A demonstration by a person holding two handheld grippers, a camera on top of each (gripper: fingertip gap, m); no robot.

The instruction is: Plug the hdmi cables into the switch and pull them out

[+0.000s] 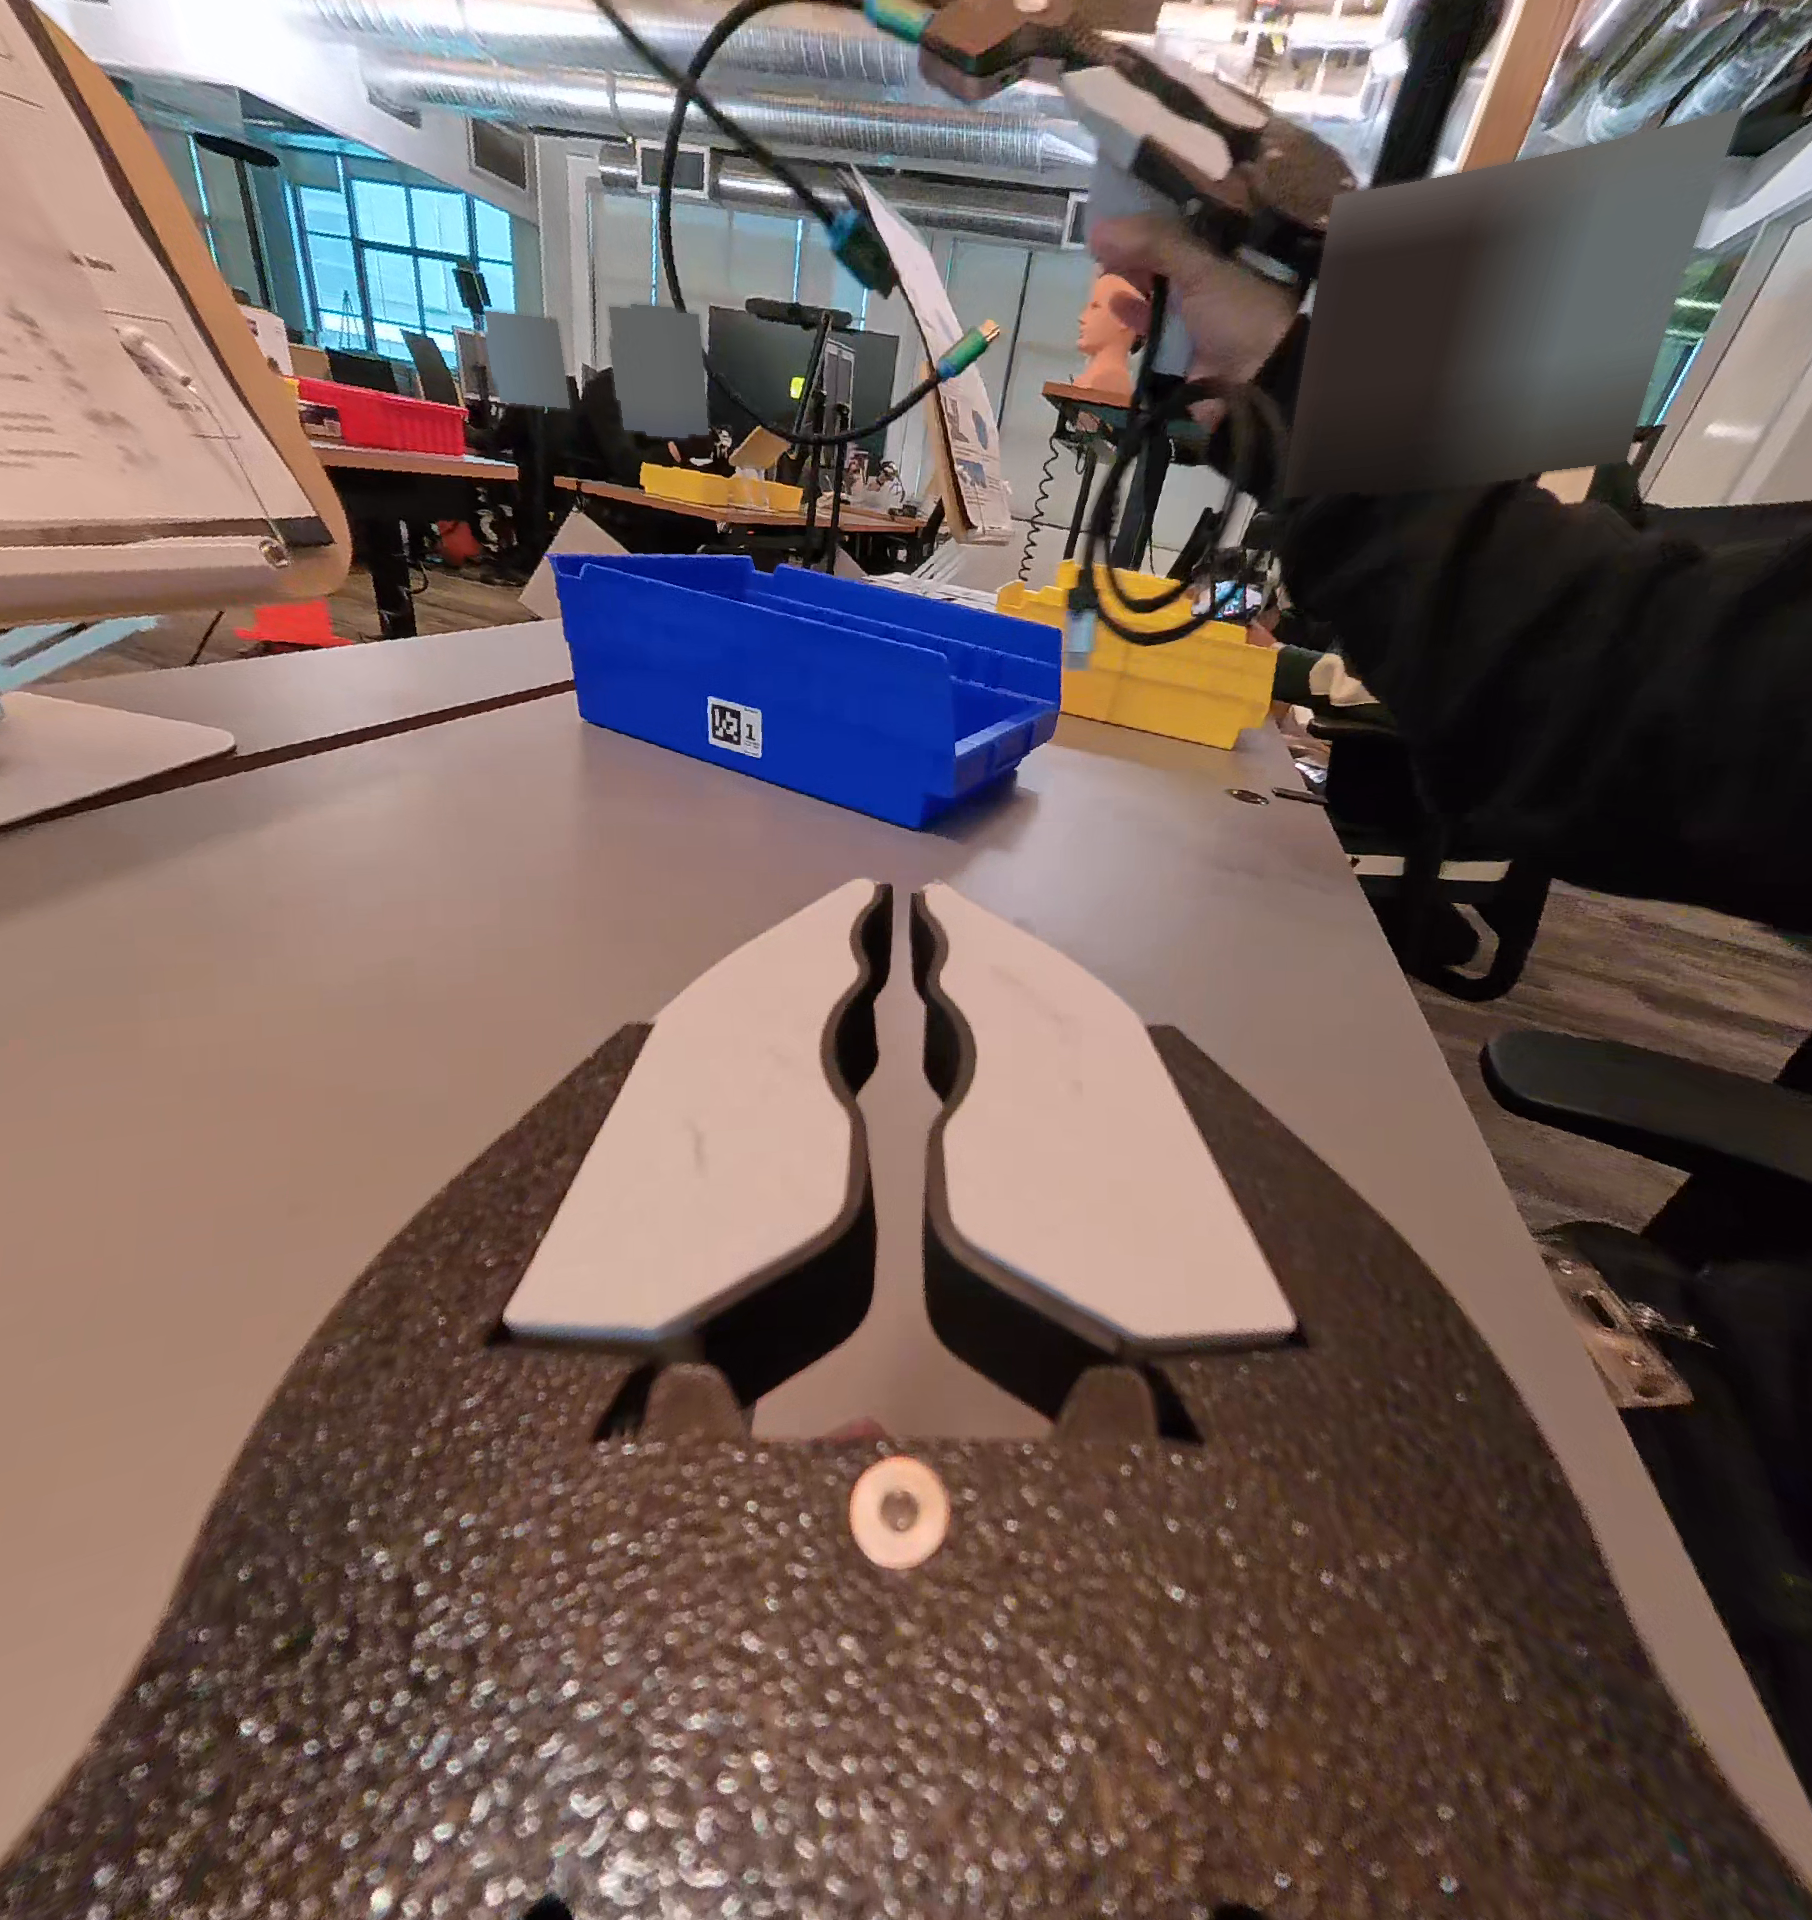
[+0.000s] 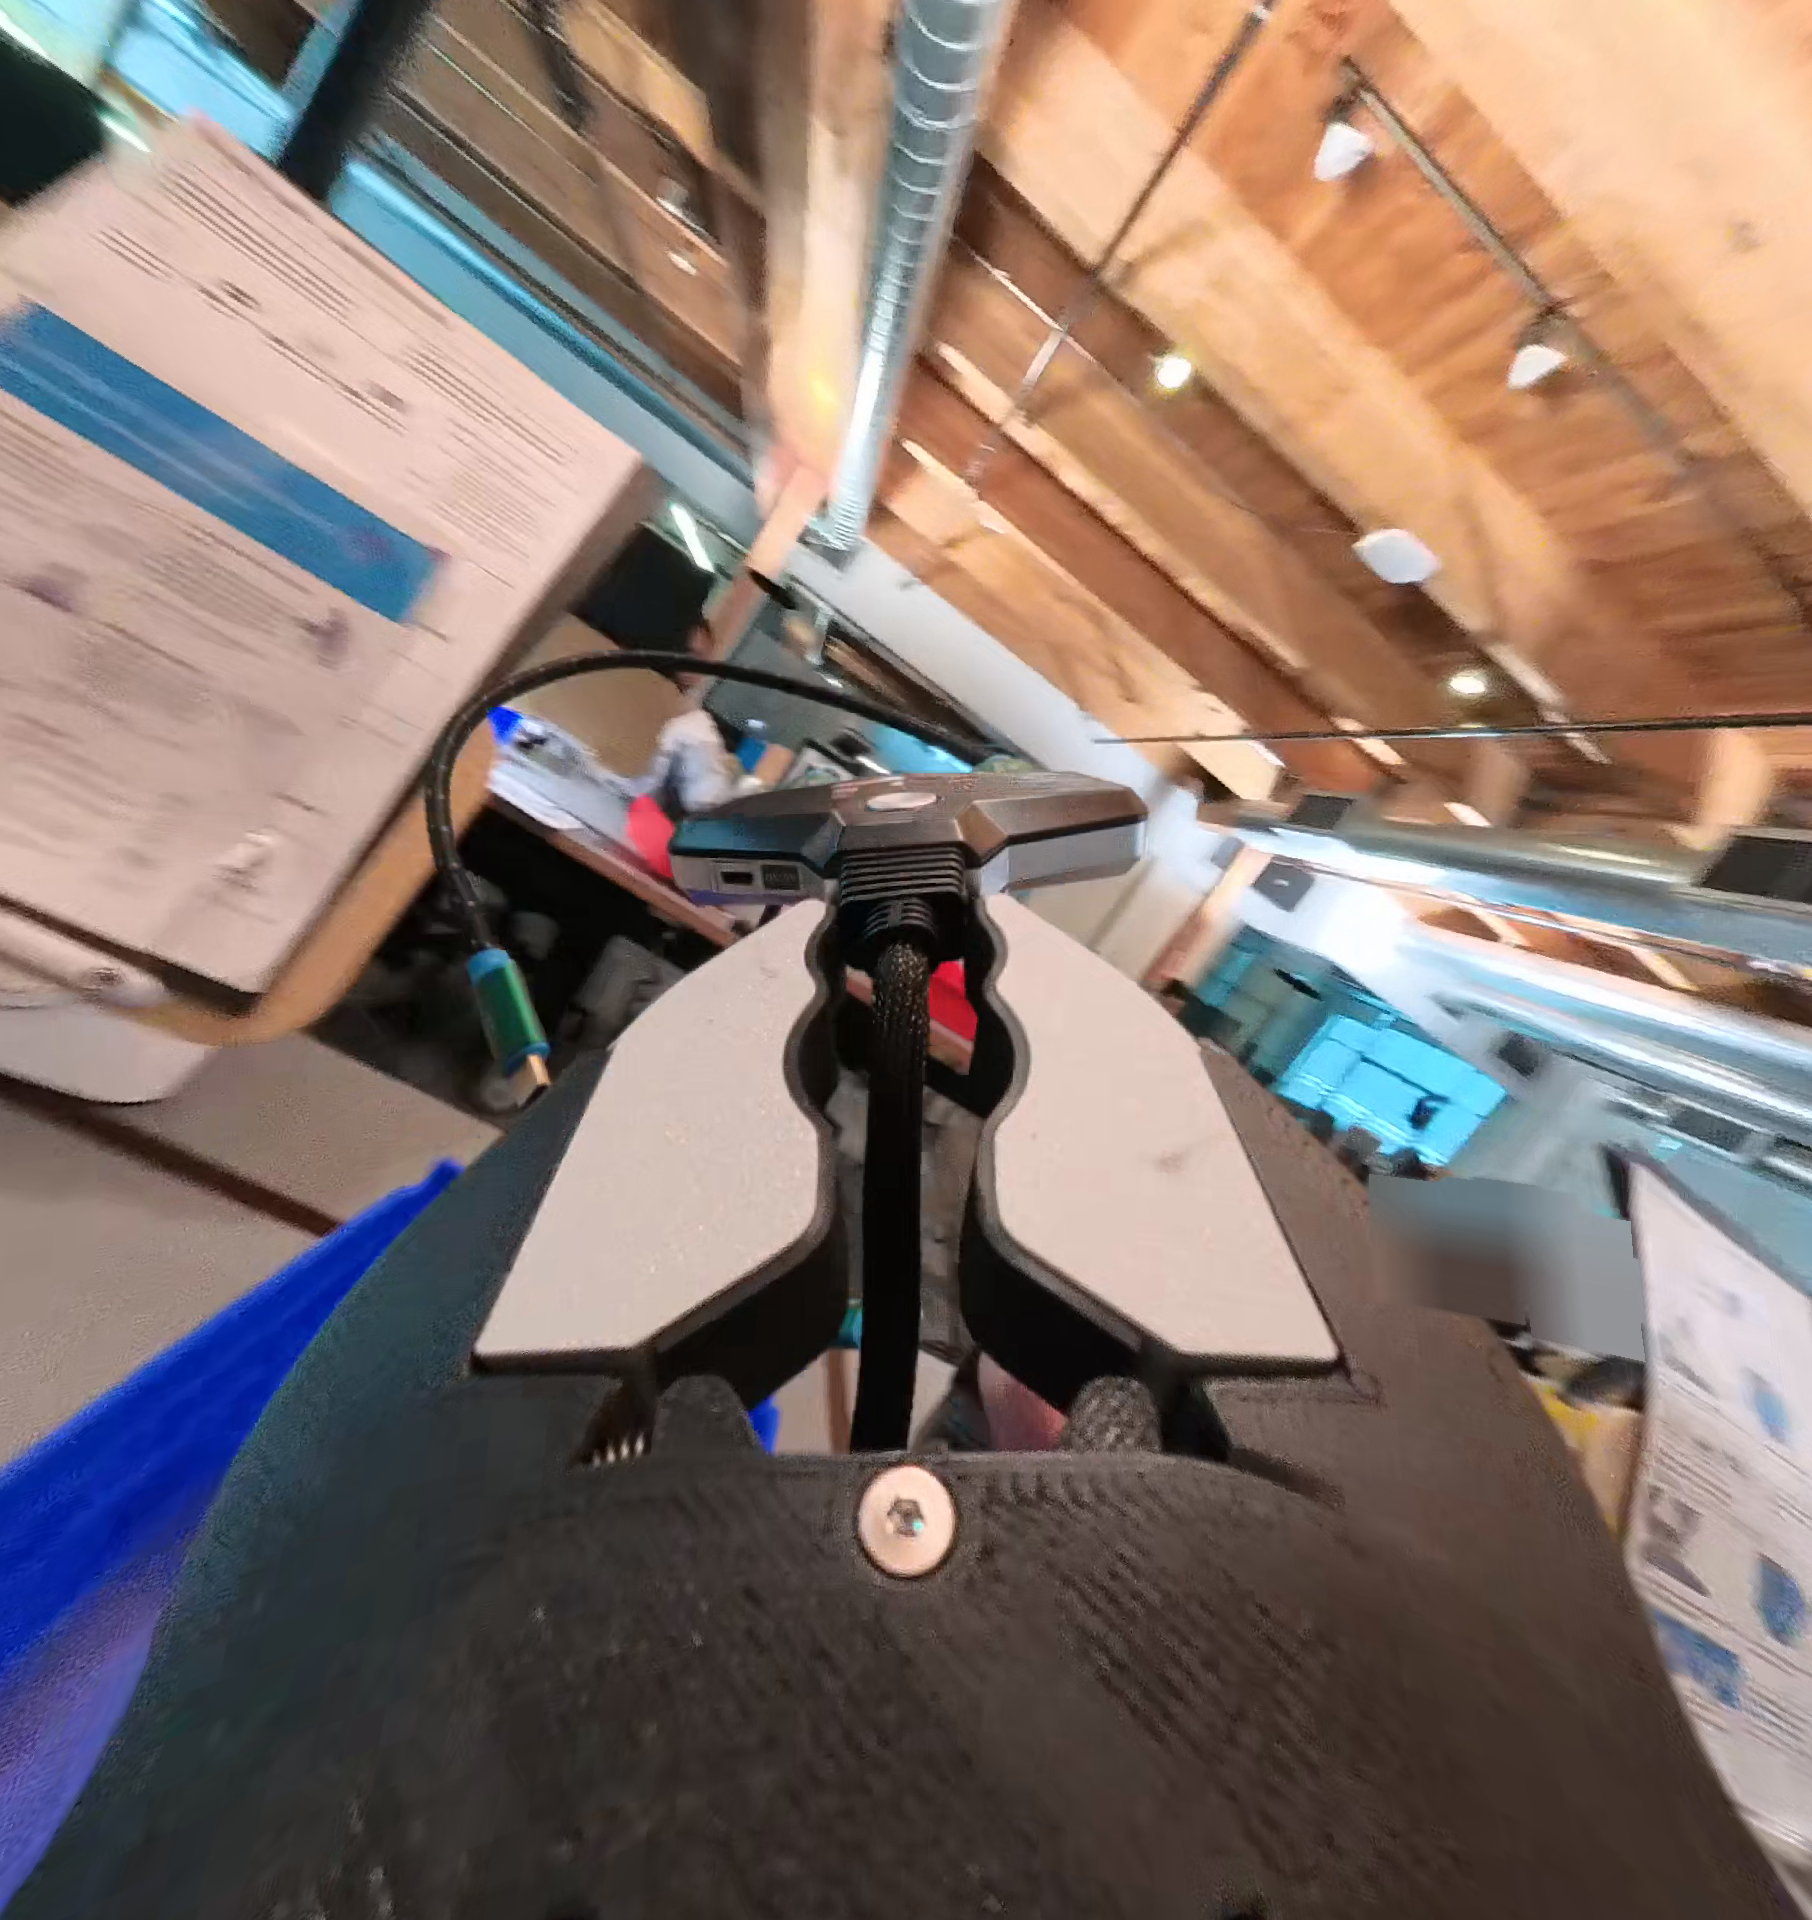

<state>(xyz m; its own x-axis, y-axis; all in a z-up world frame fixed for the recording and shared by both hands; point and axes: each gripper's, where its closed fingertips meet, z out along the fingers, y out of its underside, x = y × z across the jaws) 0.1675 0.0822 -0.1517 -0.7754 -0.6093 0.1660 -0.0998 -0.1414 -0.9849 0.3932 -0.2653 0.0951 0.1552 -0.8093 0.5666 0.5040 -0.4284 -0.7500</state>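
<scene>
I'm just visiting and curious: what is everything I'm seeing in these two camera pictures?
Switch: one, grey-black, held up in the air.
Braided cable: one, black, running back from the switch between the right fingers.
Loose plug: one, green-blue, dangling left of the switch.
Blue bin: one, on the grey table.
Yellow bin: one, behind the blue bin.
Document stand: one, white sheet, far left.
Left gripper: nearly shut, empty, over the table.
Right gripper: shut on the cable's collar.
</scene>
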